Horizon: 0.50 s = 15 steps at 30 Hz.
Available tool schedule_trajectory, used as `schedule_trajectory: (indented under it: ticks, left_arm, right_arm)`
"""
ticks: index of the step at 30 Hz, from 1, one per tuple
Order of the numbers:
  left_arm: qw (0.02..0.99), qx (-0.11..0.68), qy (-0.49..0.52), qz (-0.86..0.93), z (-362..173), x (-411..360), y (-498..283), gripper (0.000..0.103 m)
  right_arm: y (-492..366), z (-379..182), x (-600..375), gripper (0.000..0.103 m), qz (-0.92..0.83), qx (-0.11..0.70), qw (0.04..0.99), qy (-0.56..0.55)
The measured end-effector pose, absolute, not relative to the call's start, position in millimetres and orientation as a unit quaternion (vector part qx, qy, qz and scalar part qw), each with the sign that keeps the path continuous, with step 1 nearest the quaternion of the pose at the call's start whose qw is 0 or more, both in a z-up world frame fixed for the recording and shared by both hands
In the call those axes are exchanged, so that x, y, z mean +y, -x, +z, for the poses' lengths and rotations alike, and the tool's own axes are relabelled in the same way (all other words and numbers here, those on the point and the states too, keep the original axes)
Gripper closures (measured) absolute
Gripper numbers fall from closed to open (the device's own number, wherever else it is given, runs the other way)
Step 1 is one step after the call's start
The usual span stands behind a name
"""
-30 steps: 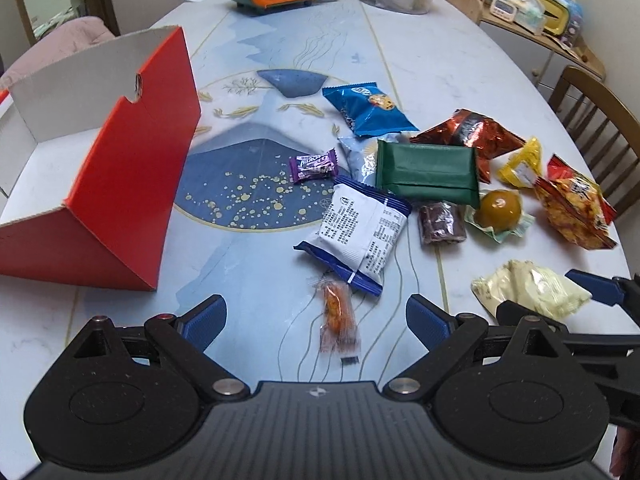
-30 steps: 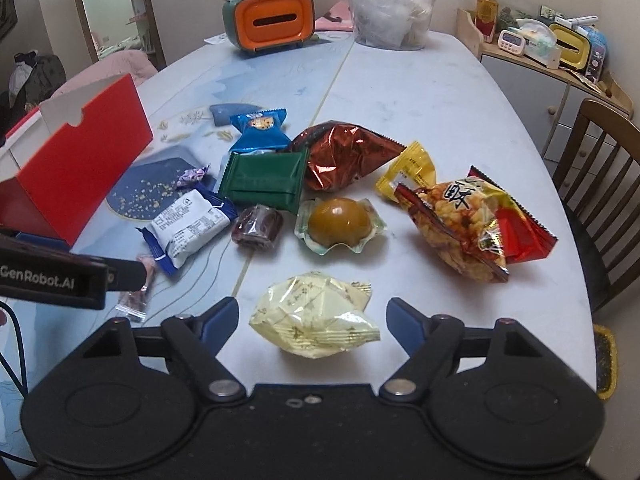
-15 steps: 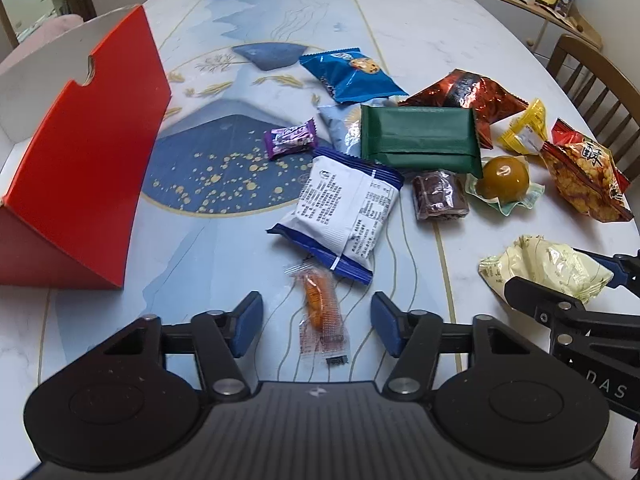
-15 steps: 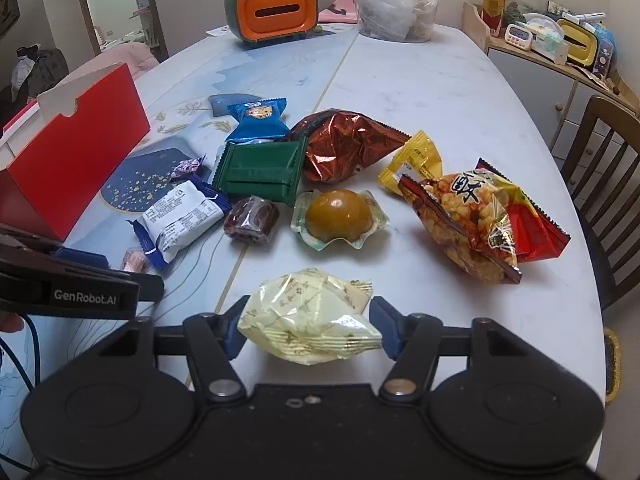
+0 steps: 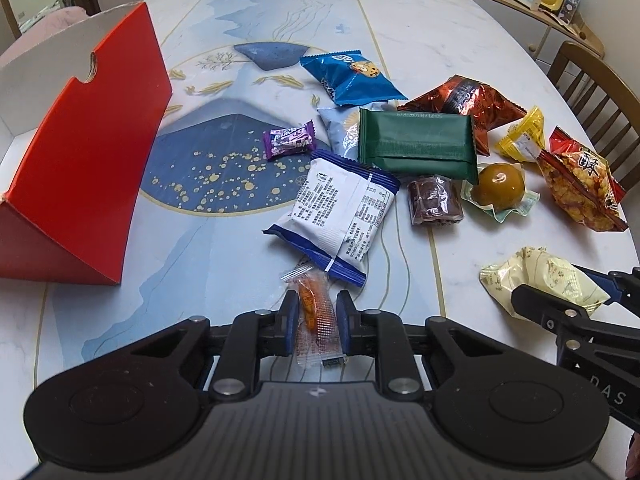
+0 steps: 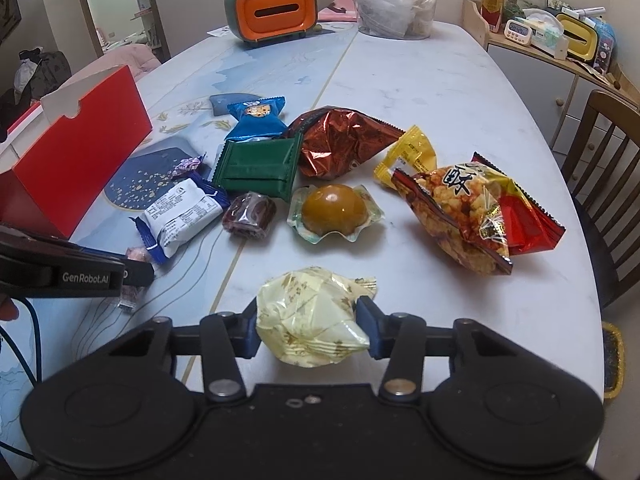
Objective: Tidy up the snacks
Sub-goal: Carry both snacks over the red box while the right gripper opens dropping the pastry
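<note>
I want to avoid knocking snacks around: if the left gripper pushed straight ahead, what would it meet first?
Probably the white and blue packet, just beyond the small orange snack that the left gripper is pinching; depth is uncertain.

A pale marble-look table (image 6: 460, 104) with a blue mountain print carries a loose heap of snacks around a green packet (image 5: 416, 144). Behind it lie a blue biscuit pack (image 5: 348, 76) and a copper foil bag (image 5: 464, 98); left of it, a purple candy (image 5: 288, 140) and, further left, a red box (image 5: 92, 172); in front, a white-and-blue packet (image 5: 340, 212) and a brown cake (image 5: 434, 200).
</note>
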<state>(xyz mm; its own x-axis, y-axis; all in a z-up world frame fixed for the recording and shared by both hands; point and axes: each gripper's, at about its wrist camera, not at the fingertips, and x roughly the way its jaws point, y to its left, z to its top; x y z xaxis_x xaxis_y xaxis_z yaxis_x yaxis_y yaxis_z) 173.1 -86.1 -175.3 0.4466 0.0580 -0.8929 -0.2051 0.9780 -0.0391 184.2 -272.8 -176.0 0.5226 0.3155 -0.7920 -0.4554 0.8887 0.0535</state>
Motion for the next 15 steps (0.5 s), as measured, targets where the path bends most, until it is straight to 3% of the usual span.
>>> schedule_trajectory:
  ticks: [15]
  left_arm:
    - [0.856,0.494,0.119,0.096,-142,-64,-154,0.084]
  right_arm:
    - [-177,-148,-270,0.060,0.237,0.409,0.878,0.069]
